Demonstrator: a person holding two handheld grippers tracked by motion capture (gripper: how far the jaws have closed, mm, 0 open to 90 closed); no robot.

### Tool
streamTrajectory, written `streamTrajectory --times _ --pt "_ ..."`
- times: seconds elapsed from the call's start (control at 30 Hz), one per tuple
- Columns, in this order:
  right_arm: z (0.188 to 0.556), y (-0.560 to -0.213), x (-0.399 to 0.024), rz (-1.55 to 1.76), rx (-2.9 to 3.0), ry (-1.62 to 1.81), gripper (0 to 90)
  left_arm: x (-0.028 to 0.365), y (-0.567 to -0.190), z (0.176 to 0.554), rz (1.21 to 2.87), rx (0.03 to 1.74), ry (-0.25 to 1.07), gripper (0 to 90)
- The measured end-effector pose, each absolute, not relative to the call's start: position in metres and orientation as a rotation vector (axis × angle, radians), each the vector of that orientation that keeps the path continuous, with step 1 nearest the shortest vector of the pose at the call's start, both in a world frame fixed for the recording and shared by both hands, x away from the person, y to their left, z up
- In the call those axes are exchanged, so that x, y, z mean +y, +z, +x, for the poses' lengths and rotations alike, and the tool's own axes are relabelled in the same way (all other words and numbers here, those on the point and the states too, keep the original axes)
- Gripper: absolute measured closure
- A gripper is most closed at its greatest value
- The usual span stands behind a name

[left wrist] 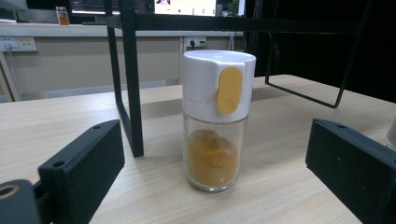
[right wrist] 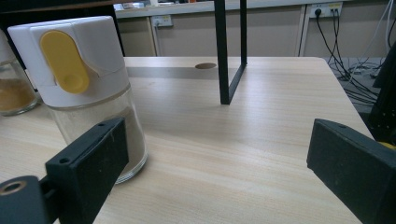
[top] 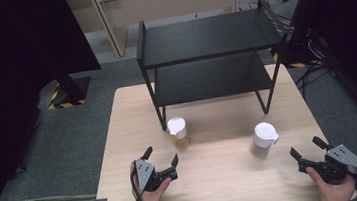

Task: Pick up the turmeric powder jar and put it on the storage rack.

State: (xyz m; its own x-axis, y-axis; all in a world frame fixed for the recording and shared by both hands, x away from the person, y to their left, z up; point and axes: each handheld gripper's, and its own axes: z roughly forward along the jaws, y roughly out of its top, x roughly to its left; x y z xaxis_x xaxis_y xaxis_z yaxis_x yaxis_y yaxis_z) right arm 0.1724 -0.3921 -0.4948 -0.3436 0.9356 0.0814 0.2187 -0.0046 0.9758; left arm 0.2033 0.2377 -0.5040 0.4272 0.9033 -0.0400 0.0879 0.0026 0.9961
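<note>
A glass spice jar of orange powder [top: 178, 133] with a white cap stands on the wooden table [top: 225, 186], just in front of the shelf's left leg. My left gripper [top: 161, 156] sits a short way in front of it, open and empty. In the left gripper view the orange jar [left wrist: 215, 121] stands upright ahead, centred between the wide-apart jaws and clear of them. A second jar of pale powder [top: 263, 141] stands to the right. My right gripper [top: 305, 147] is open beside it; the pale jar [right wrist: 84, 88] rises just past its left jaw, not between the jaws.
A black two-tier shelf [top: 209, 57] stands on the back half of the table, both tiers bare. Its front leg [left wrist: 130, 84] is close behind the orange jar. Dark curtains and cables flank the table on the grey floor.
</note>
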Motion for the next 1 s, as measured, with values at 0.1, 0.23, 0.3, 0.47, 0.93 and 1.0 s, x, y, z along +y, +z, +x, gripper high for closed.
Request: streamTrajectory --times 0.1,0.23,0.3,0.47,0.93,1.0 --pt "0.172 -0.495 -0.392 1.213 1.620 1.396 5.7 0.235 -0.502 0.209 1.438 0.933 0.824 4.0" --pt "0.173 -0.494 -0.392 1.215 1.622 1.395 5.6 0.231 -0.500 0.217 1.446 0.922 0.830 4.2" --pt "0.173 -0.495 -0.392 1.215 1.622 1.396 5.6 0.228 -0.499 0.222 1.450 0.918 0.831 4.2" --pt "0.173 -0.495 -0.393 1.219 1.620 1.401 5.6 0.222 -0.496 0.234 1.476 0.910 0.830 4.5" --pt "0.173 -0.494 -0.393 1.221 1.624 1.404 5.4 0.209 -0.490 0.261 1.485 0.931 0.819 10.3" --pt "0.173 -0.494 -0.393 1.221 1.625 1.404 5.4 0.208 -0.490 0.263 1.483 0.932 0.818 11.7"
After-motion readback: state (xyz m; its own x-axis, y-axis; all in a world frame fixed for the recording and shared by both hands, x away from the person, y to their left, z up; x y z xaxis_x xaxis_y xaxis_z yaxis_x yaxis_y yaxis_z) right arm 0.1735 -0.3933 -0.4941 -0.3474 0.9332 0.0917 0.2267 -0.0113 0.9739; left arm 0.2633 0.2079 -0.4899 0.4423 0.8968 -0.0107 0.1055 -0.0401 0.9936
